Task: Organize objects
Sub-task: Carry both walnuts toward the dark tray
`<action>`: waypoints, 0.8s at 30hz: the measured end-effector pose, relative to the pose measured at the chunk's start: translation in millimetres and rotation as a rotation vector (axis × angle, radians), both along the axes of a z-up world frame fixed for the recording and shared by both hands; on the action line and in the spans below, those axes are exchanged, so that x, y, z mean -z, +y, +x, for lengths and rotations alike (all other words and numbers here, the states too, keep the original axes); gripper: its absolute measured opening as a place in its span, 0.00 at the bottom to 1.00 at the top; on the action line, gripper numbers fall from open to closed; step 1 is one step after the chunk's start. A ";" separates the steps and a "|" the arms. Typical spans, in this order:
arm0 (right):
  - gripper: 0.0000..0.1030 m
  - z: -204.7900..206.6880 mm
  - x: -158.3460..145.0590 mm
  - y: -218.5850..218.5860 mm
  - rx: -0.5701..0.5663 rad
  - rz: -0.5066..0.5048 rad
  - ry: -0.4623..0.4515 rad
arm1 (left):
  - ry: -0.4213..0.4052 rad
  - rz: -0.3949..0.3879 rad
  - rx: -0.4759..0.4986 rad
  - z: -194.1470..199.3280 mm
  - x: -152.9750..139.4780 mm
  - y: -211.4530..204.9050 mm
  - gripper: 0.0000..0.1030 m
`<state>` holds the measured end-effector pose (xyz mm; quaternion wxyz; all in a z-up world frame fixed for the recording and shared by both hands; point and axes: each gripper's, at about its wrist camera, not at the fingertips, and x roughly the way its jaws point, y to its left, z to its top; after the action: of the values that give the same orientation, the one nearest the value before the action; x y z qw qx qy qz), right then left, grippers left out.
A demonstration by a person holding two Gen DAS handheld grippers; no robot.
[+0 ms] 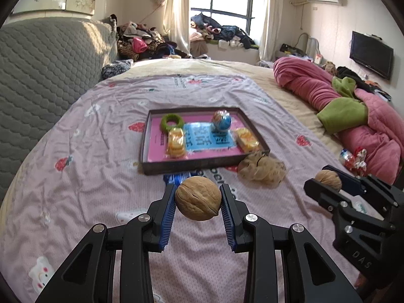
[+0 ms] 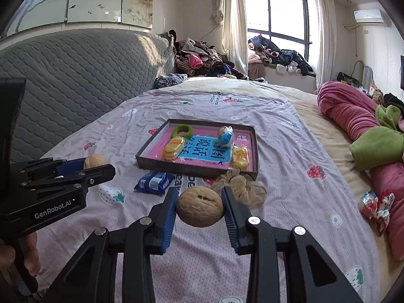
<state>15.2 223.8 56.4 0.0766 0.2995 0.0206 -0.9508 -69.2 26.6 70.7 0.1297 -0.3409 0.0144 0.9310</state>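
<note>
Tan wrinkled walnuts, one clamped in each tool.
Left tool (image 1: 198, 198) grips a brown walnut (image 1: 198, 198); right tool (image 2: 199, 207) grips another walnut (image 2: 199, 207), above the bed's strawberry-print sheet (image 2: 290, 151).

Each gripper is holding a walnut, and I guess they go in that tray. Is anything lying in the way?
Partly. A blue packet lies before the tray near its front left, and a beige scrunchie sits against its front right corner. Both are low, so the walnuts should pass over them.

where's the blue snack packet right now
The blue snack packet lies on the bedsheet just in front of the tray's near-left corner, left of the beige scrunchie, in the right wrist view.
</note>
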 end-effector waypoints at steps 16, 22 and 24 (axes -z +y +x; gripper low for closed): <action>0.35 -19.0 -41.8 -11.6 -0.004 0.008 0.073 | 0.056 -0.006 -0.022 -16.7 -37.5 -6.9 0.35; 0.35 -29.3 -60.0 -10.9 -0.002 0.021 0.104 | 0.061 -0.024 -0.027 -31.7 -51.0 -9.9 0.35; 0.35 -33.4 -67.1 -11.6 -0.004 0.026 0.114 | 0.063 -0.019 -0.026 -37.4 -56.2 -10.5 0.35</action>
<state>-18.2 212.2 123.5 0.0736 0.2455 0.0377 -0.9659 -106.6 16.1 126.9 0.1137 -0.3128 0.0228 0.9427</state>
